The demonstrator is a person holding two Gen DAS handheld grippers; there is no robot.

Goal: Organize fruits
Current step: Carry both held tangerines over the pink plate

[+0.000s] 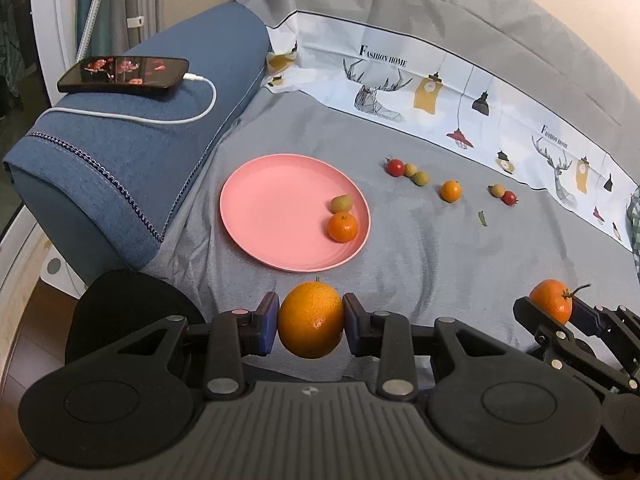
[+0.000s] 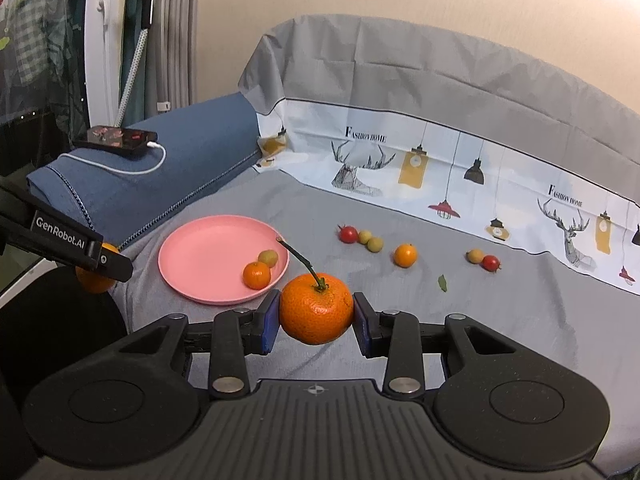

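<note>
Orange fills both views: my left claw point(image 1: 310, 322) pinches a smooth round orange point(image 1: 310, 320) just short of the round pink plastic plate point(image 1: 264, 216), which holds a small tangerine point(image 1: 342, 227) and a greenish fruit point(image 1: 341, 203). My right claw point(image 2: 316, 312) pinches a stemmed mandarin point(image 2: 316, 308) above the grey bed sheet point(image 2: 500, 312).

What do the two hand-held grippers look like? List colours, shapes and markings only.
Left hand-held gripper: black linkage arms with silver rivets, blue pads, a ribbed grey body with round black side discs. Right hand-held gripper: the same build. White "GenRobot.AI" lettering runs along the left one's side. No hands, sleeves or cables show.
</note>
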